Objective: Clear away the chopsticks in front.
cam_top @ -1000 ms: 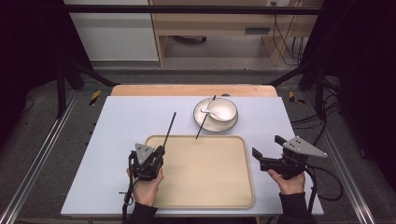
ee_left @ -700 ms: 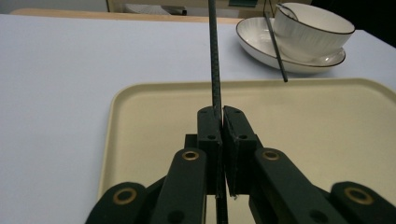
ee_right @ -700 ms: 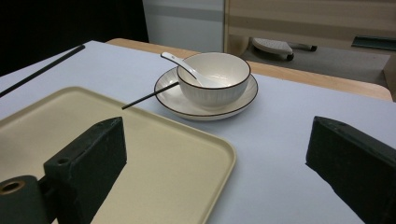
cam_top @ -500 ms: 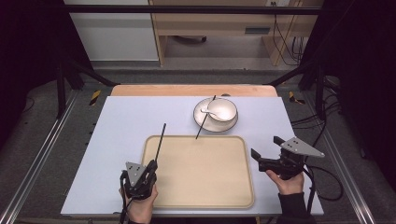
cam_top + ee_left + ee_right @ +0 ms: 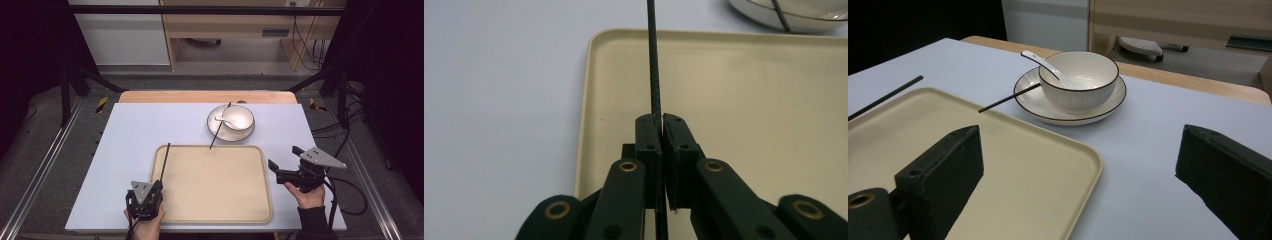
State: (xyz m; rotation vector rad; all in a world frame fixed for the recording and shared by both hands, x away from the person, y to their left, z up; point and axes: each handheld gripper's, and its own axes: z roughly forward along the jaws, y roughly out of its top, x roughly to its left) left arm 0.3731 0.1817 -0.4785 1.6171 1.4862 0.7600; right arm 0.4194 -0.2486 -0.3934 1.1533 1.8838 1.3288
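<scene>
My left gripper (image 5: 156, 185) (image 5: 661, 120) is shut on a thin black chopstick (image 5: 164, 162) (image 5: 652, 60), which points away from me over the left rim of the beige tray (image 5: 250, 165) (image 5: 774, 90). A second black chopstick (image 5: 220, 127) (image 5: 1008, 98) leans on the white plate (image 5: 215, 131) (image 5: 1108, 107), its near tip over the tray's far rim. On that plate stands a white bowl (image 5: 240, 118) (image 5: 1083, 85) with a white spoon (image 5: 223, 120) (image 5: 1045, 66) in it. At the tray's right side my right gripper (image 5: 284, 161) (image 5: 1083, 165) stands open, nothing between its jaws.
The tray (image 5: 1013, 165) lies on a pale lilac tabletop (image 5: 150, 125) with a wooden strip along the far edge. Cables (image 5: 345, 200) trail off the table's right side. Dark frame rails and a wooden cabinet stand beyond the table.
My left gripper has moved toward me and lower, bringing the chopstick down along the tray's left rim. The right gripper has stayed where it was.
</scene>
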